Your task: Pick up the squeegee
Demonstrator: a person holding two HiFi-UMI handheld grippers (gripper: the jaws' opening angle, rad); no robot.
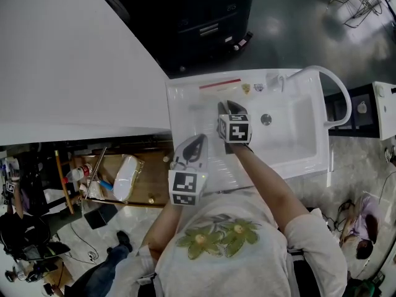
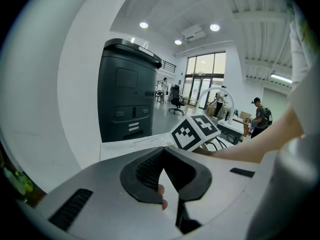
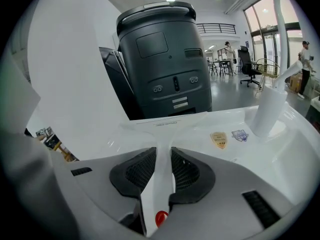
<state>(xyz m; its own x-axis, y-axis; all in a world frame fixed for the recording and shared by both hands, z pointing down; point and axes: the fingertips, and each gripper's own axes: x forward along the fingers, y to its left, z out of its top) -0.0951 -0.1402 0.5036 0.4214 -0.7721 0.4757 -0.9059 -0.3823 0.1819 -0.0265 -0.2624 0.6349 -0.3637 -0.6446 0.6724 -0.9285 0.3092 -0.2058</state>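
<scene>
The right gripper (image 3: 163,151) was clamped on the handle of the white squeegee (image 3: 161,134), whose blade ran ahead of the jaws over the white sink (image 3: 280,154). The left gripper (image 2: 163,156) apparently had its jaw tips together, holding nothing.

A white sink (image 1: 303,141) with a round drain (image 1: 266,119) and an arched white faucet (image 1: 344,91) is seen. A dark grey machine (image 3: 165,59) is placed behind it. A gold sticker (image 3: 218,139) and a blue sticker (image 3: 240,135) are stuck on the rim.
</scene>
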